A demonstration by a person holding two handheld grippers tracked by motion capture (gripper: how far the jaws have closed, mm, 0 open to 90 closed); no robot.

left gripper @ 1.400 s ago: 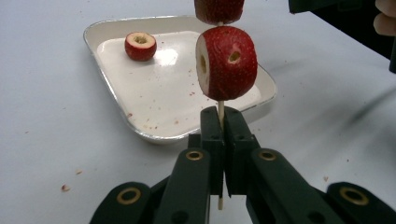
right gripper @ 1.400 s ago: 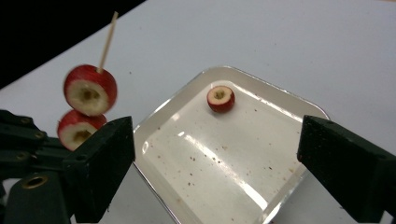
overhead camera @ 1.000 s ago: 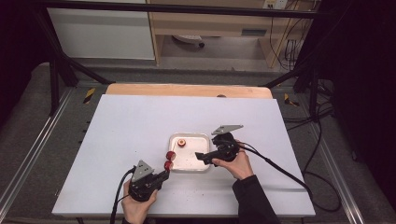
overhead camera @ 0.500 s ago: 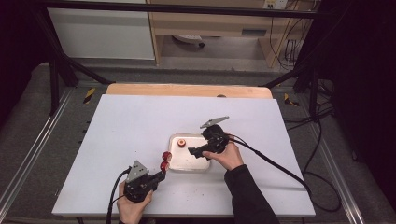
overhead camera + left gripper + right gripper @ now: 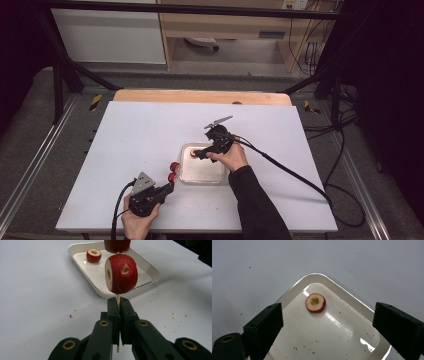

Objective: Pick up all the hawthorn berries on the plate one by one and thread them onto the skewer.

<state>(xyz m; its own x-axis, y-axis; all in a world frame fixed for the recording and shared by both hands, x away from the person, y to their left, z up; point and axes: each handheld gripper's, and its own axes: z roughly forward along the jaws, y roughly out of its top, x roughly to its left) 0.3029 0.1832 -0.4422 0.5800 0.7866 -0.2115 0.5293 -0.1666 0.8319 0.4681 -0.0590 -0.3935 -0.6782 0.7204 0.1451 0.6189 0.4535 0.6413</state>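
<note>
White surface [image 5: 150, 130] spread wide, and on it the shallow white tray [image 5: 220, 175], sitting near the front middle. Right gripper [image 5: 200, 154] hangs over the tray's far end, jaws spread wide with nothing between them, and below them lies a lone red fruit slice [image 5: 315, 302] in the tray's corner. Left gripper [image 5: 170, 187] sits just off the tray's near left corner, jaws pressed together on a thin wooden skewer [image 5: 118, 300]. Two red fruit pieces [image 5: 121, 273] are threaded on that skewer, one above the other, held up beside the tray. Red crumbs [image 5: 71, 315] speckle the surface.
</note>
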